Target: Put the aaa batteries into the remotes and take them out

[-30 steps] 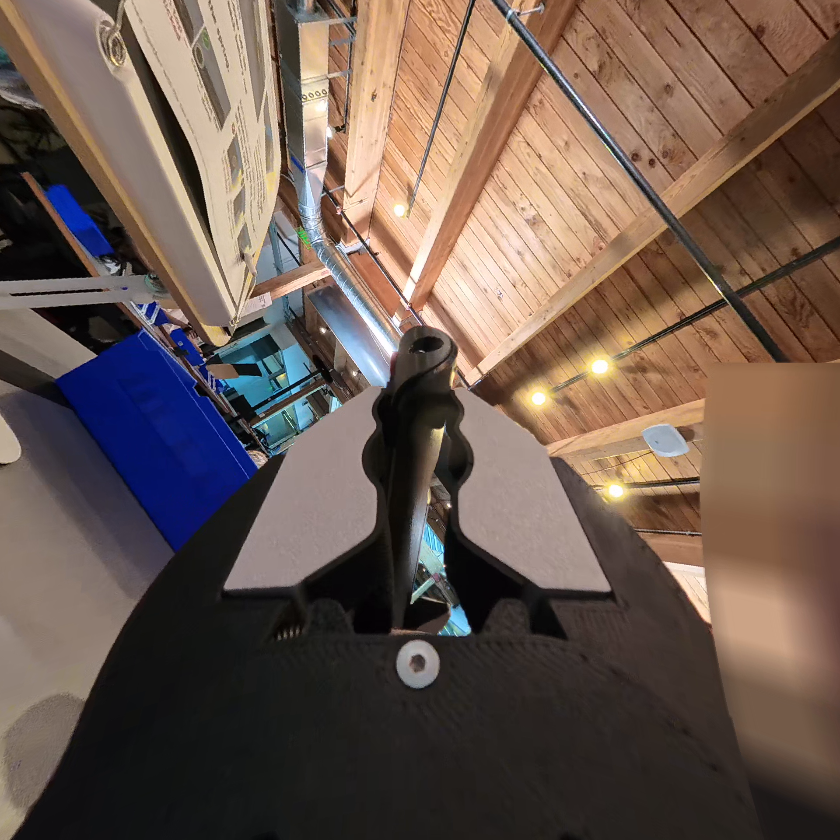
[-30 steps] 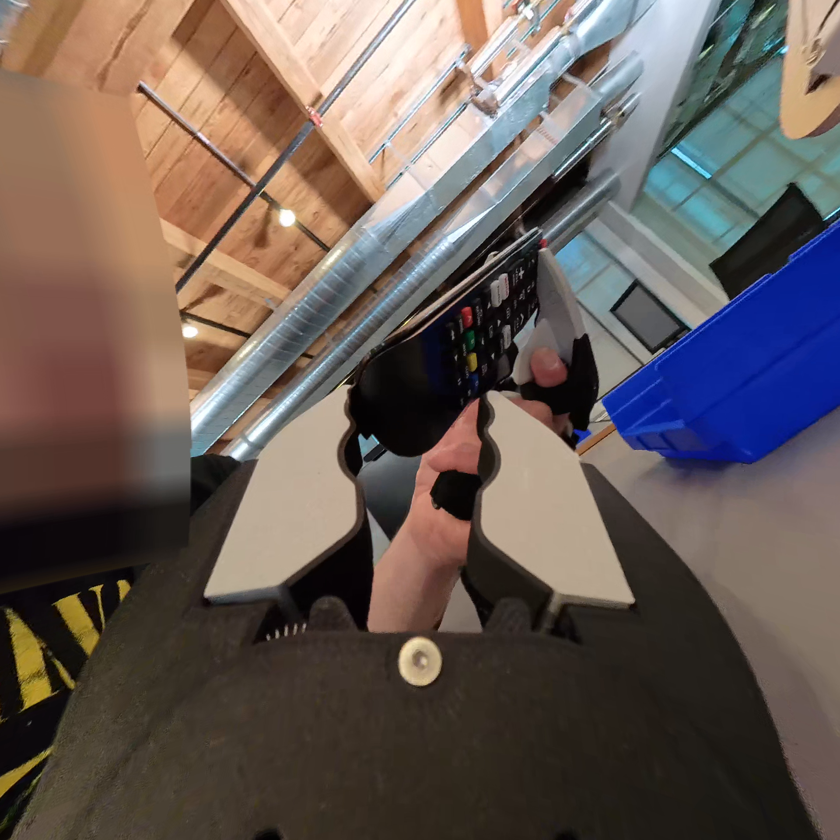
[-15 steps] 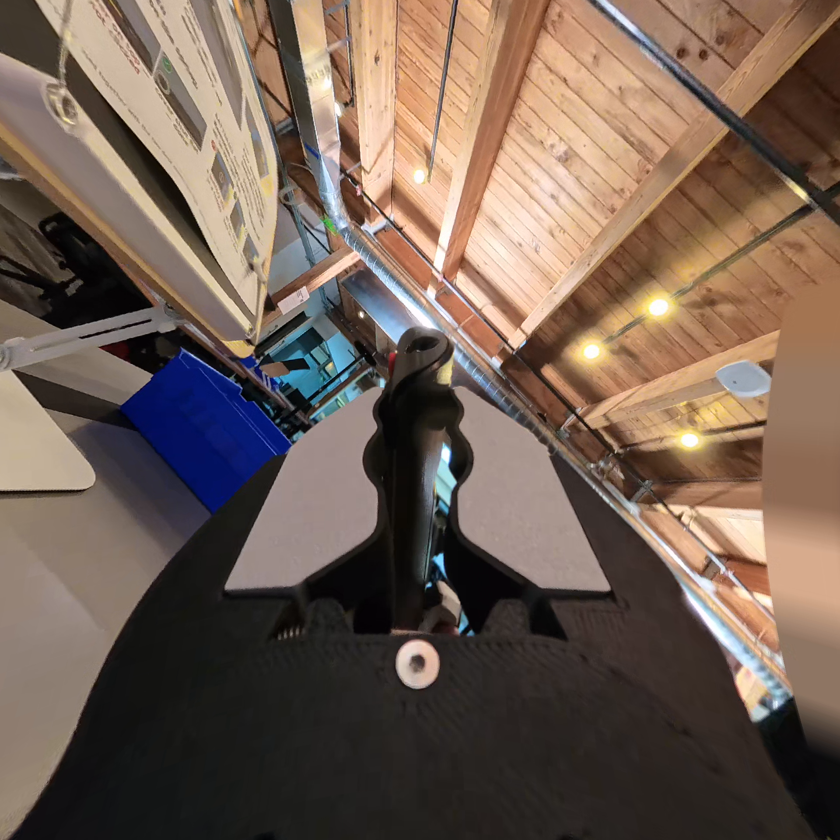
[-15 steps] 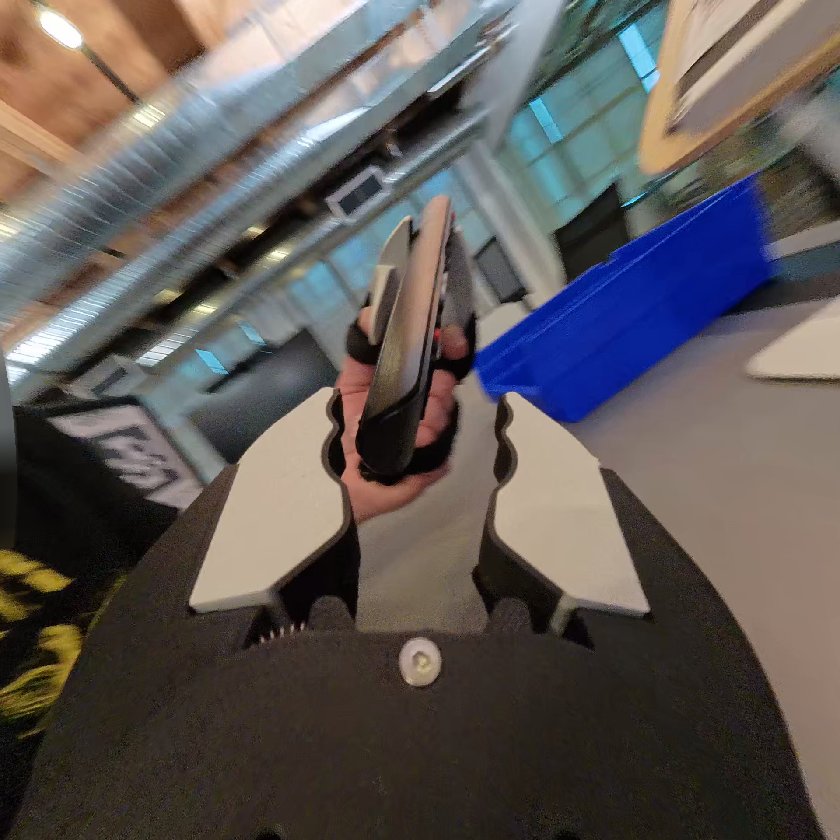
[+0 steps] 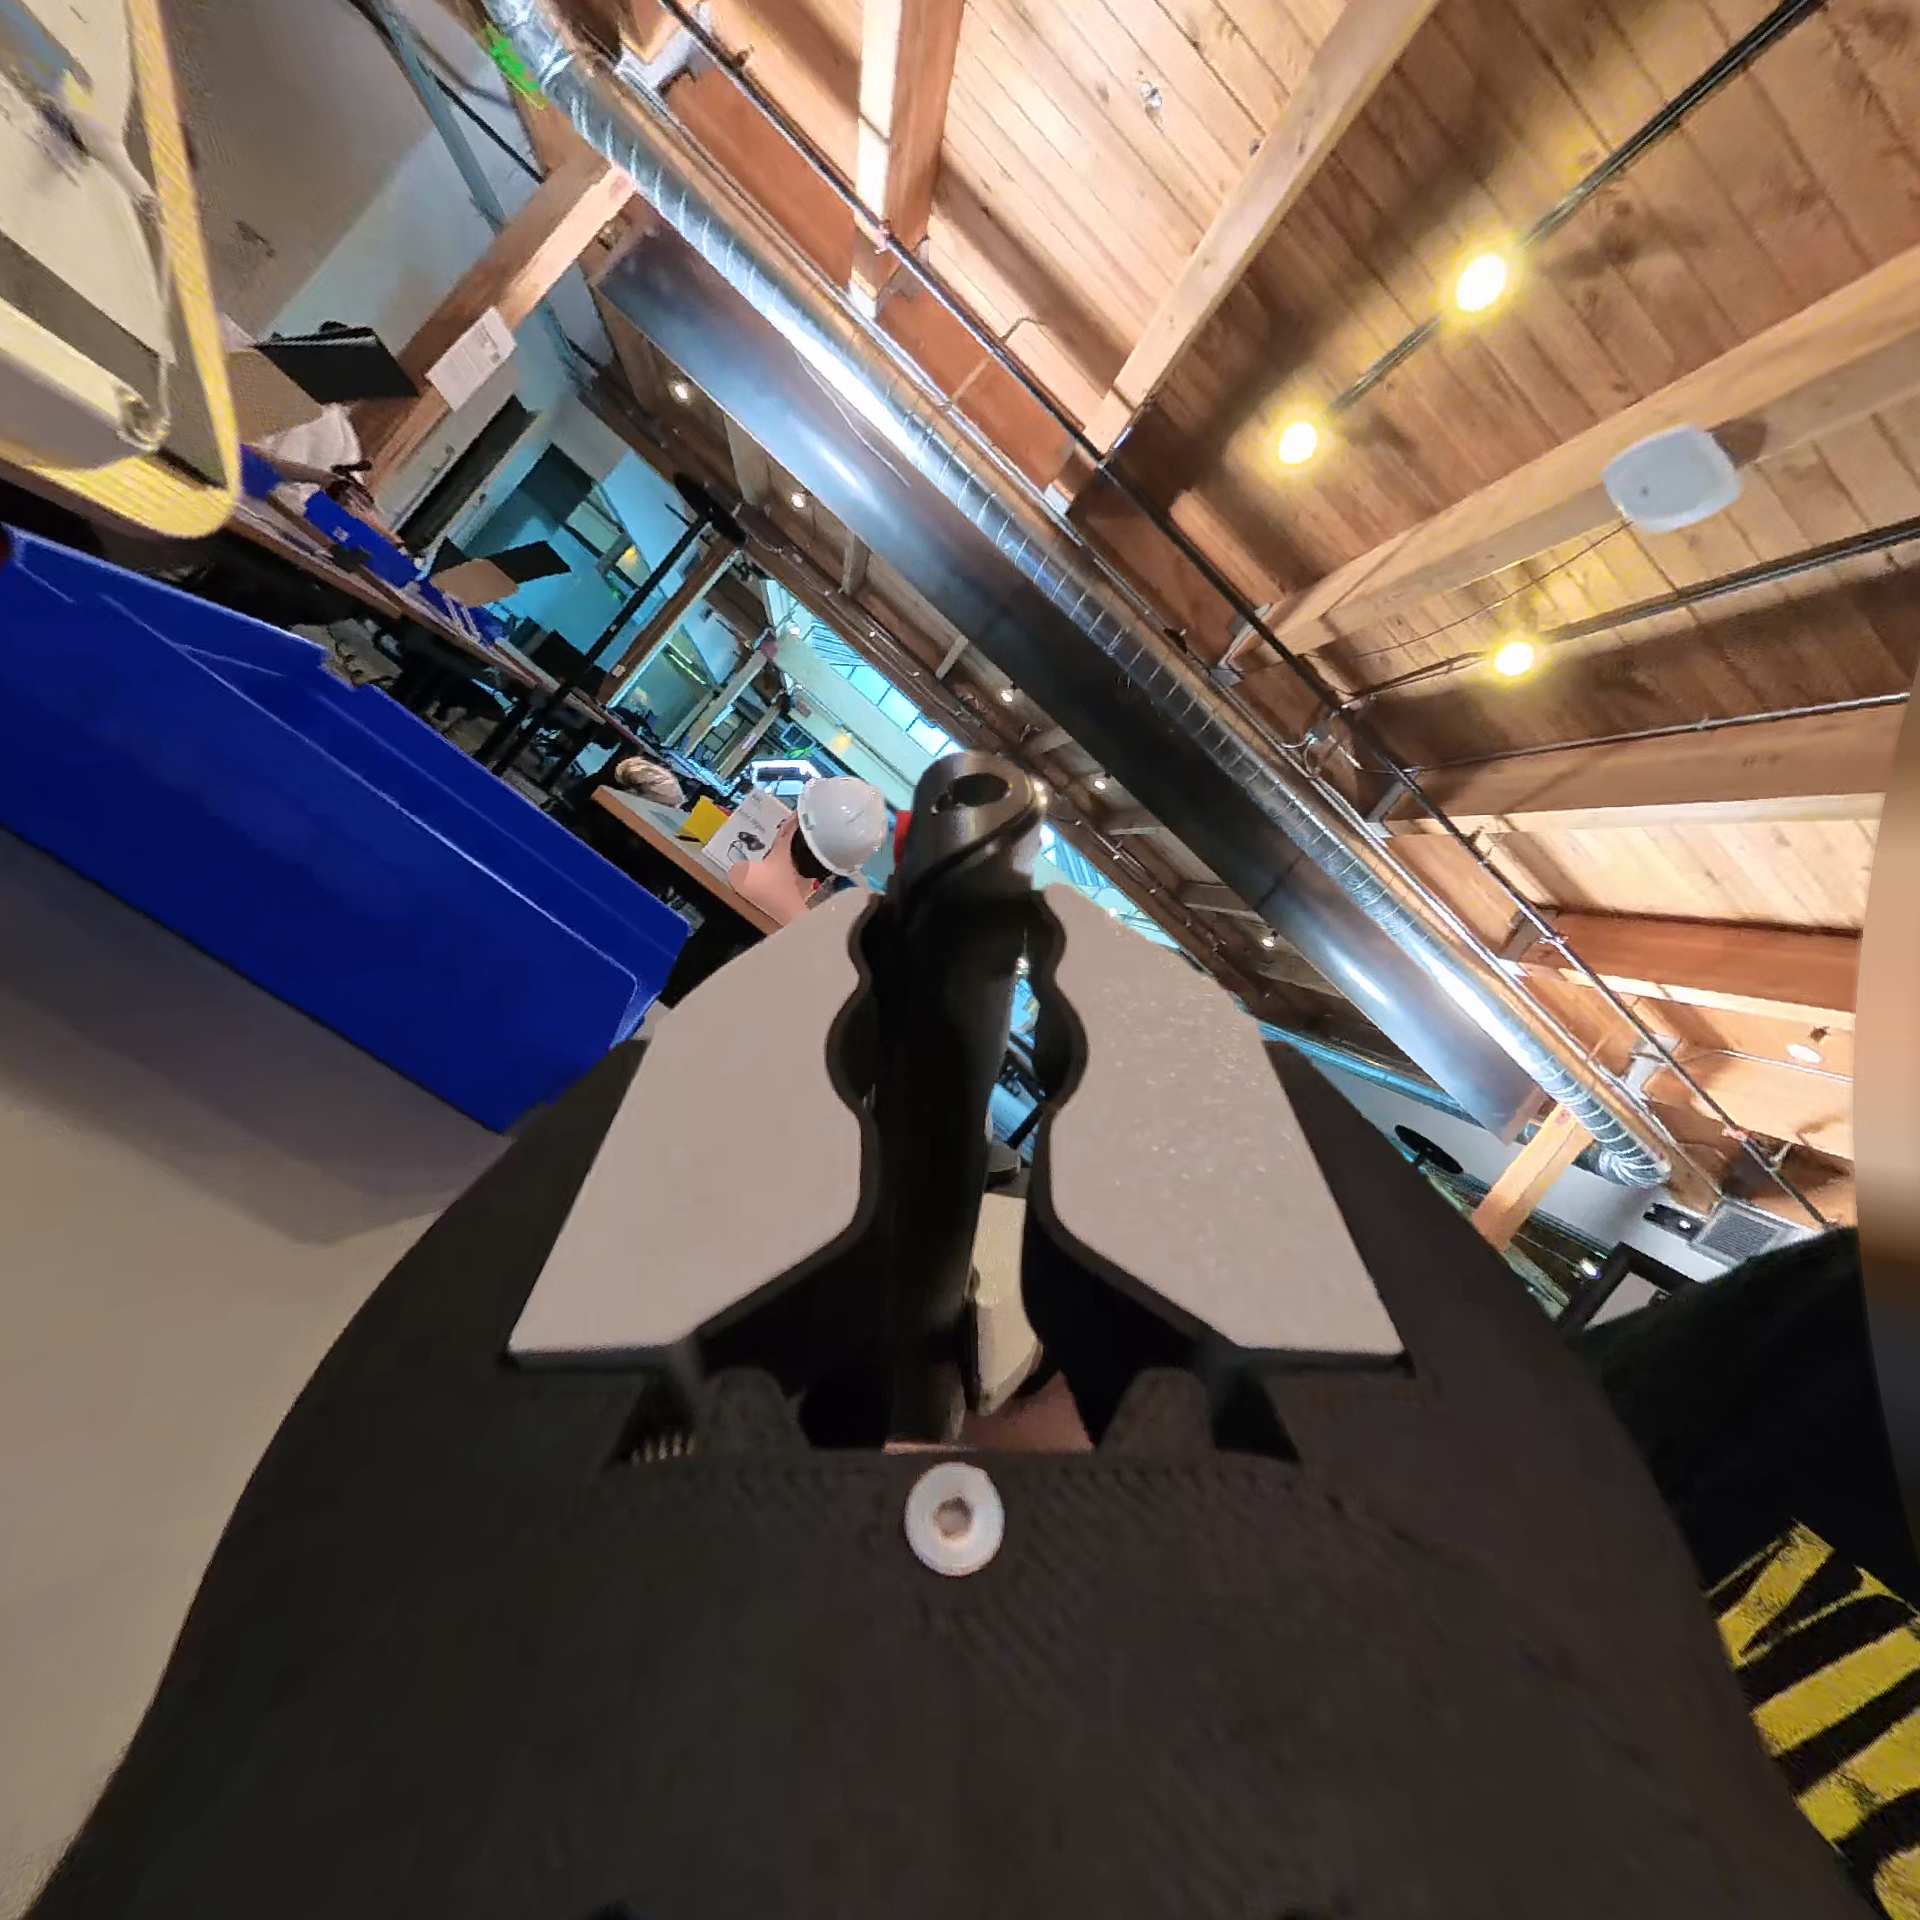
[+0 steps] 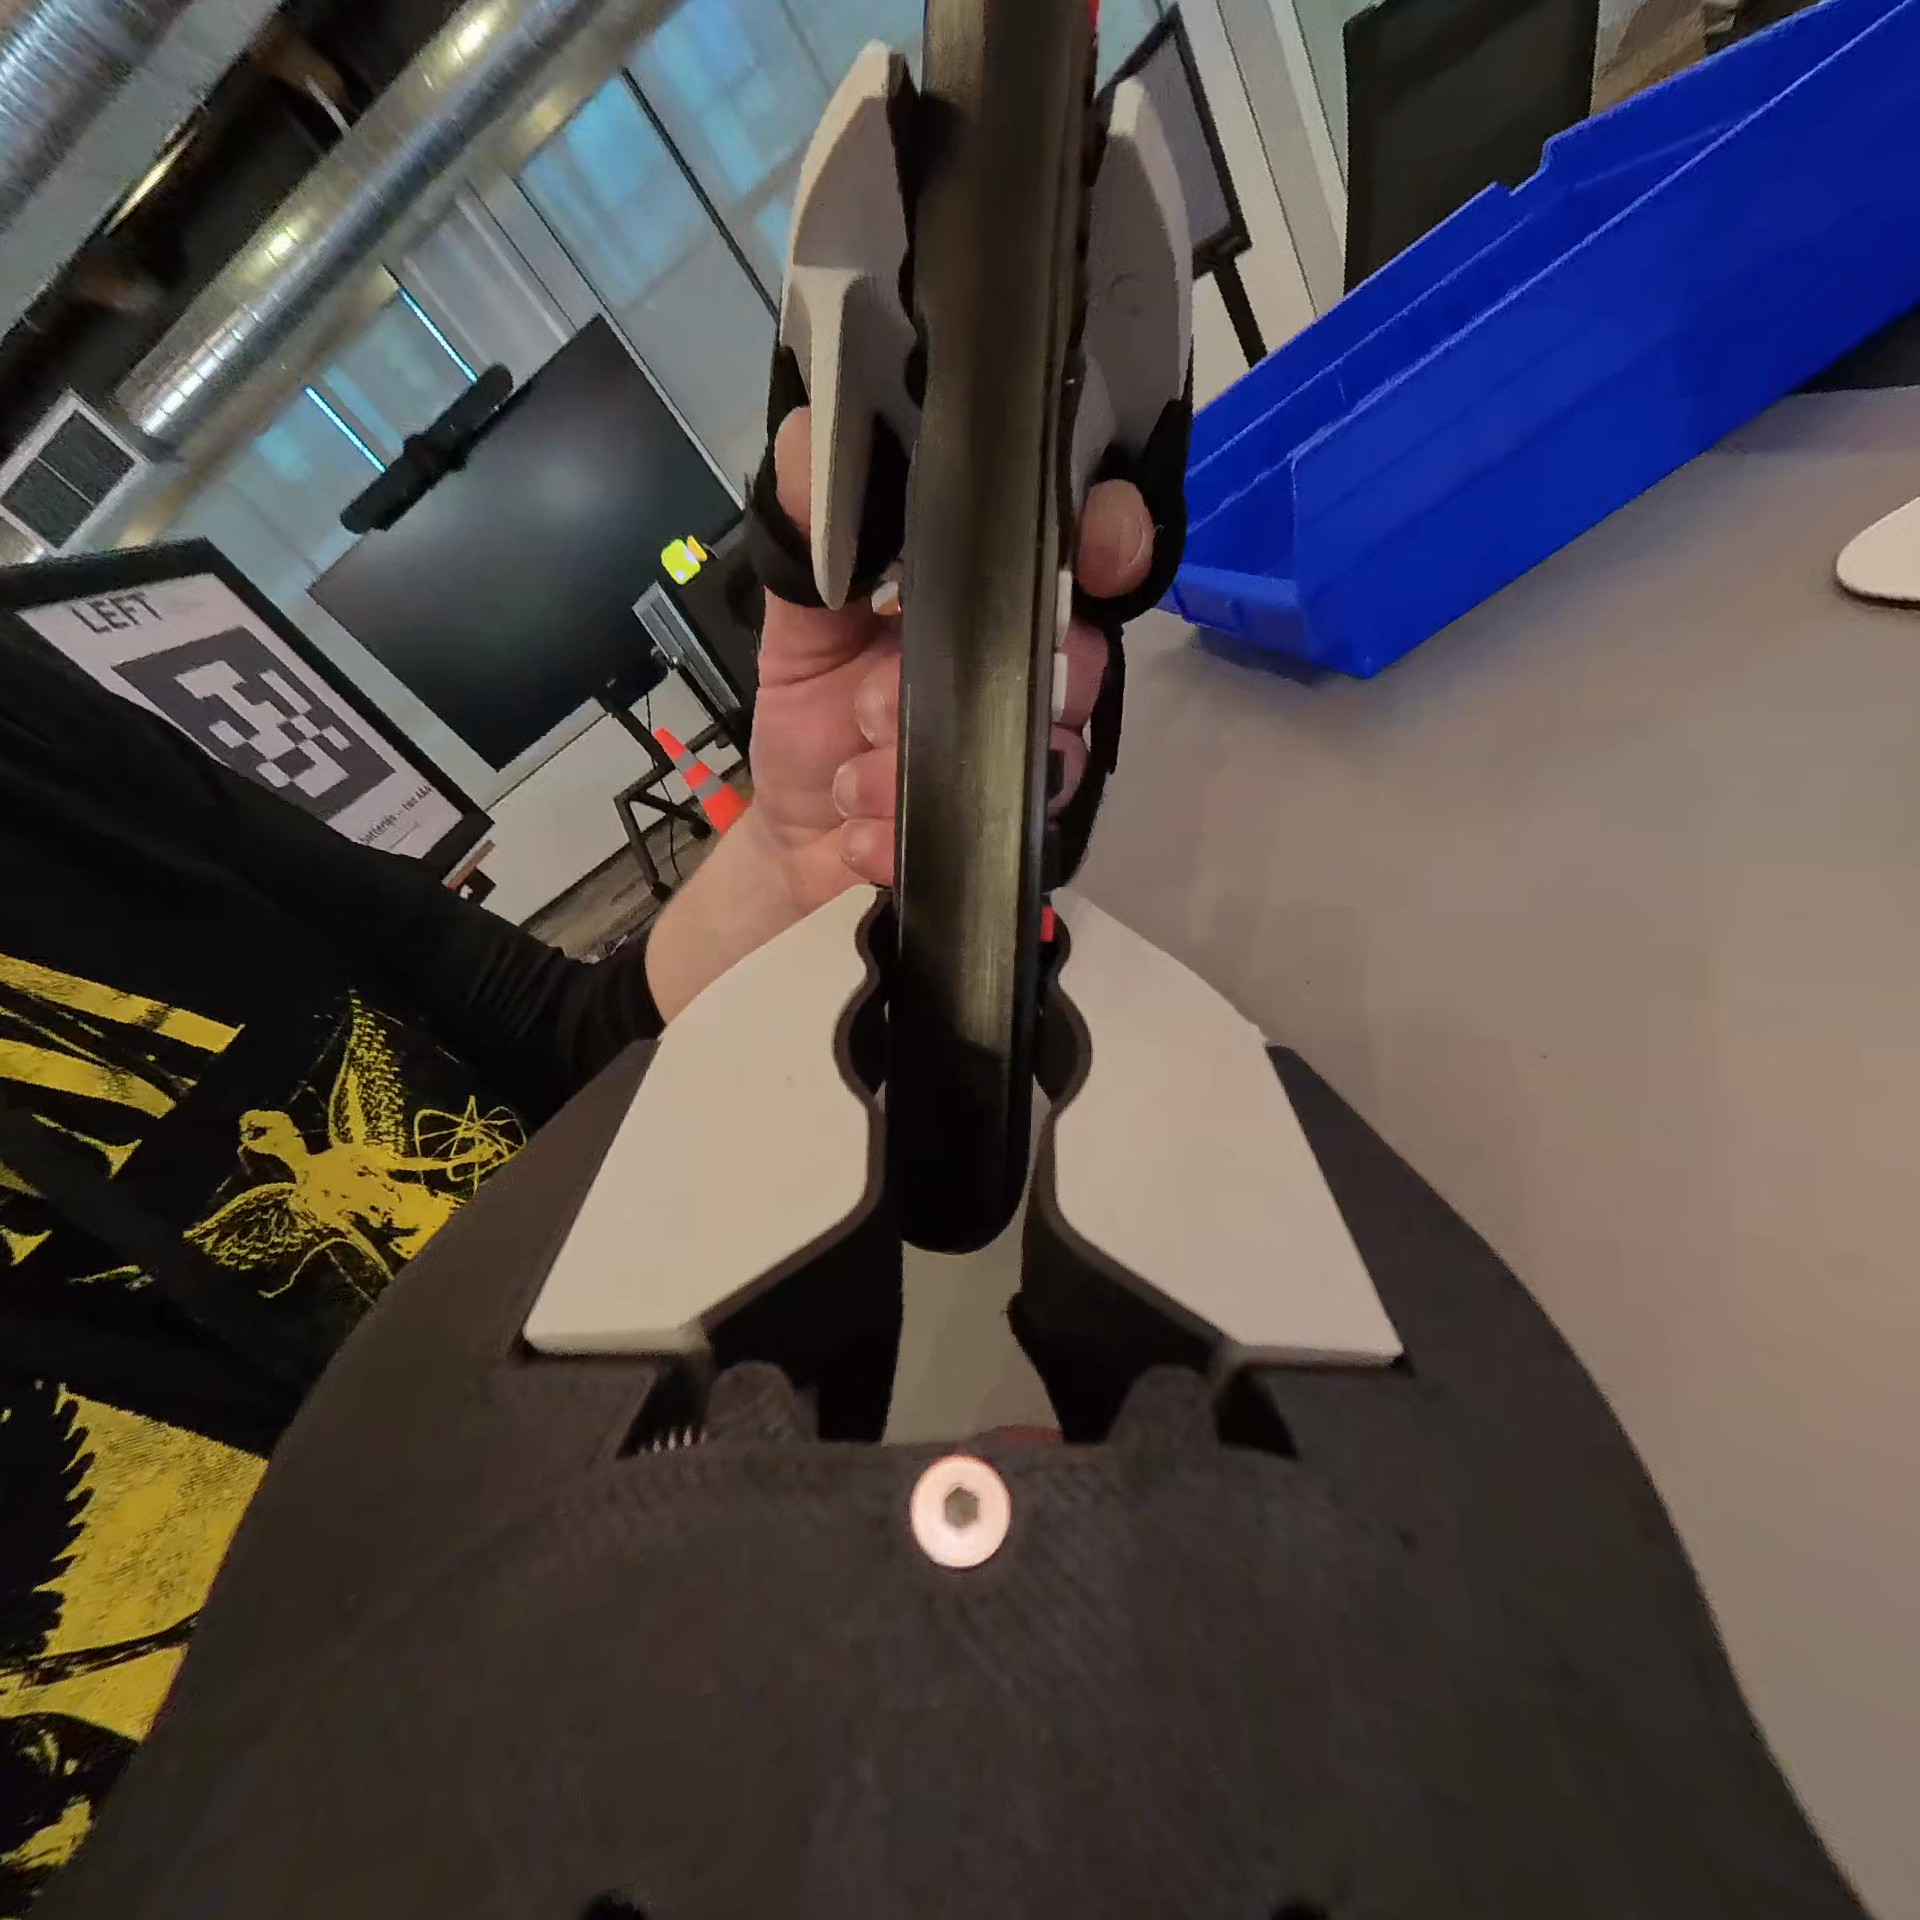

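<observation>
Two grippers meet on one black remote (image 6: 971, 727), held edge-on and well above the table, while you stand at what looks like the handover or regrip stage of the battery job; no batteries show in either view, and the battery cover cannot be seen. Largest first: the timber ceiling (image 5: 1351, 208) with its silver duct (image 5: 935, 447) fills the far side of the left wrist view, dark screens (image 6: 540, 582) stand at far left in the right wrist view, and the grey table (image 6: 1507, 935) runs off to the right. A blue bin (image 6: 1558, 364) sits on the table's far side. Your left gripper (image 6: 987, 343) pinches the remote's far part, your left hand (image 6: 821, 727) just behind it. Your right gripper (image 6: 961, 1049) has its fingers drawn in at the remote's near end, touching or nearly so; whether it truly bears on it cannot be told. Next, judge that one grip is firm before easing the other, then turn the back face toward you.
</observation>
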Tool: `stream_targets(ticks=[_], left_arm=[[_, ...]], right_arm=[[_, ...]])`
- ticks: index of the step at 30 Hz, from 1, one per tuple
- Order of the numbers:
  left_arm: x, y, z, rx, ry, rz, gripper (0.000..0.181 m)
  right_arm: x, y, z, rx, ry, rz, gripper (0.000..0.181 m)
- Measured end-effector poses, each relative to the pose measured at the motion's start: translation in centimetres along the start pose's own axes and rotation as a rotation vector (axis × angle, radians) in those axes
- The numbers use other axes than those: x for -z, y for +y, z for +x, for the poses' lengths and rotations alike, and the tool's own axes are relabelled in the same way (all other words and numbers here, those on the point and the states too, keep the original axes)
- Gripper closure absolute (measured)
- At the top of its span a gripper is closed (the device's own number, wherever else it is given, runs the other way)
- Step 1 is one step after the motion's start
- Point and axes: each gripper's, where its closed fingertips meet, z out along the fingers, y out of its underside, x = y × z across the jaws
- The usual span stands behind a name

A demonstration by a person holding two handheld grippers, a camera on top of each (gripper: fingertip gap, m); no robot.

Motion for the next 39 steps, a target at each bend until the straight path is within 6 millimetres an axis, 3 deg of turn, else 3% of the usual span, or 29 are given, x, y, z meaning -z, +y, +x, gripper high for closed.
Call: stream_targets(ticks=[3, 5, 8, 12, 15, 17, 21, 22, 24, 27, 29, 31, 34, 36, 39], left_arm=[[0.3, -0.4, -0.6, -0.007, -0.008, 0.038, 0.143], [0.7, -0.6, -1.1, -0.013, -0.018, 0.038, 0.145], [0.8, 0.0, -2.2, -0.002, -0.049, 0.012, 0.151], [0.3, 2.0, -4.0, -0.023, -0.118, -0.064, 0.156], [0.3, 2.9, -5.3, -0.027, -0.157, -0.087, 0.156], [0.5, 3.0, -5.8, -0.013, -0.164, -0.084, 0.157], [0.9, 3.0, -6.6, -0.027, -0.193, -0.087, 0.154], [1.0, 2.9, -6.7, -0.033, -0.203, -0.086, 0.153], [1.3, 2.2, -6.6, -0.055, -0.216, -0.073, 0.148], [2.8, -0.4, -6.0, -0.176, -0.306, -0.047, 0.138], [4.9, -3.2, -5.5, -0.324, -0.429, -0.035, 0.132], [8.9, -7.2, -5.6, -0.469, -0.641, 0.011, 0.118], [17.8, -13.4, -5.4, -0.549, -1.035, 0.05, 0.084], [23.0, -17.3, -3.9, -0.615, -1.176, 0.109, 0.082], [31.8, -20.8, -5.5, -0.663, -1.478, 0.04, 0.069]], right_arm=[[3.1, -1.4, 0.8, -0.005, 0.101, 0.051, 0.158], [6.9, -3.1, 2.3, 0.0, 0.223, 0.082, 0.158], [15.2, -6.3, 6.9, 0.009, 0.538, 0.09, 0.158], [28.3, -8.1, 15.1, 0.042, 1.117, -0.119, 0.157], [33.7, -7.9, 19.0, -0.006, 1.316, -0.29, 0.157], [35.5, -7.4, 20.9, -0.055, 1.372, -0.36, 0.157], [36.8, -6.2, 23.5, -0.098, 1.435, -0.439, 0.155], [36.7, -6.3, 23.7, -0.084, 1.443, -0.437, 0.145], [36.9, -7.4, 23.4, -0.01, 1.476, -0.401, 0.132], [37.8, -10.1, 21.5, 0.134, 1.525, -0.323, 0.129], [39.4, -11.5, 20.3, 0.202, 1.573, -0.287, 0.124], [41.1, -12.0, 19.8, 0.223, 1.599, -0.272, 0.115], [42.8, -10.7, 20.7, 0.145, 1.552, -0.305, 0.103], [43.0, -9.1, 21.8, 0.074, 1.485, -0.333, 0.104], [42.9, -7.4, 23.1, 0.023, 1.417, -0.363, 0.115]])
